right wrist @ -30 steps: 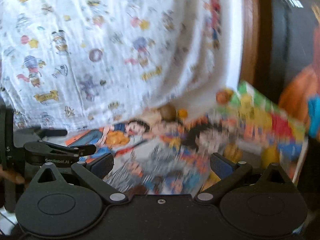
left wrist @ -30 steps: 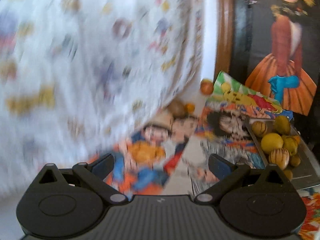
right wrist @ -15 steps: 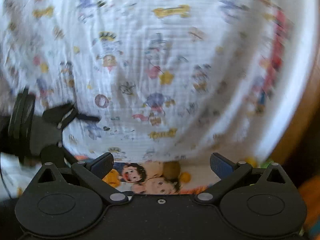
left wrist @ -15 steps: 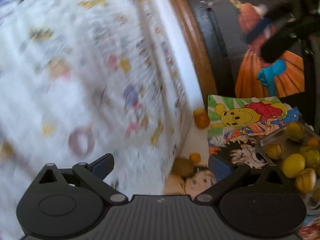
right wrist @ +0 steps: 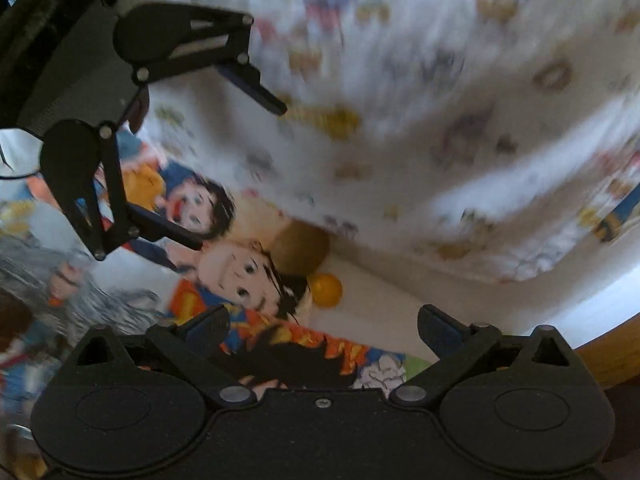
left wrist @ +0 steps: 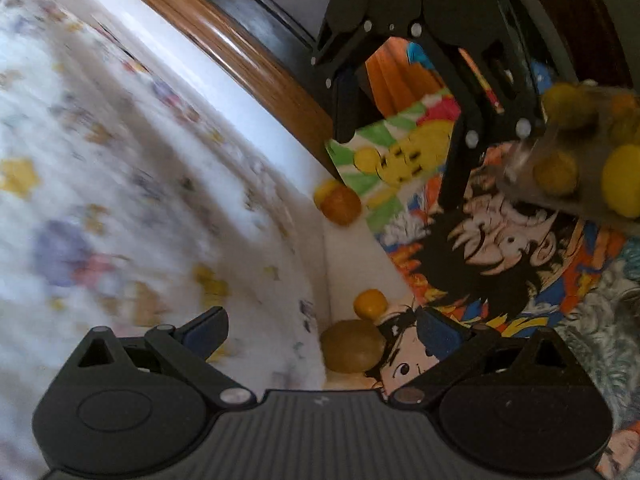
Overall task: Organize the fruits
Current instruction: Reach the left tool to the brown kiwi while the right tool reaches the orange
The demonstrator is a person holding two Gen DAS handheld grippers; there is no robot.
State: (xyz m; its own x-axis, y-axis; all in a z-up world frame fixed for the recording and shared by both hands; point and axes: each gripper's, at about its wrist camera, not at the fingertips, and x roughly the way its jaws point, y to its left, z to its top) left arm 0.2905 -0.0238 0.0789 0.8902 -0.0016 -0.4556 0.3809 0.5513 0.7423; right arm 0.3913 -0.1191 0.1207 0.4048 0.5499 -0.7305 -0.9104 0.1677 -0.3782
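A dull brownish-yellow fruit (left wrist: 352, 346) lies against the fold of the white printed cloth (left wrist: 140, 200), just ahead of my open left gripper (left wrist: 322, 332) and between its fingers. A small orange fruit (left wrist: 370, 303) sits right behind it. Farther off lies a bigger orange fruit (left wrist: 340, 206). A tray (left wrist: 520, 190) of several yellow fruits is at the upper right. My right gripper (left wrist: 396, 168) hangs open above the cartoon sheet (left wrist: 500, 248). In the right wrist view the small orange fruit (right wrist: 326, 289) lies just ahead of my open right gripper (right wrist: 324, 330), with the brown fruit (right wrist: 302, 248) beyond and my left gripper (right wrist: 238, 178) open.
The white cloth (right wrist: 440, 120) rises like a wall beside the loose fruits. A wooden rail (left wrist: 240, 52) runs behind it, with a dark panel carrying a picture beyond. The cartoon-printed sheet (right wrist: 248, 344) covers the surface under both grippers.
Both views have swung sharply. My left gripper has come down close to the brownish fruit by the cloth. The right gripper now shows in the left wrist view, above the sheet.
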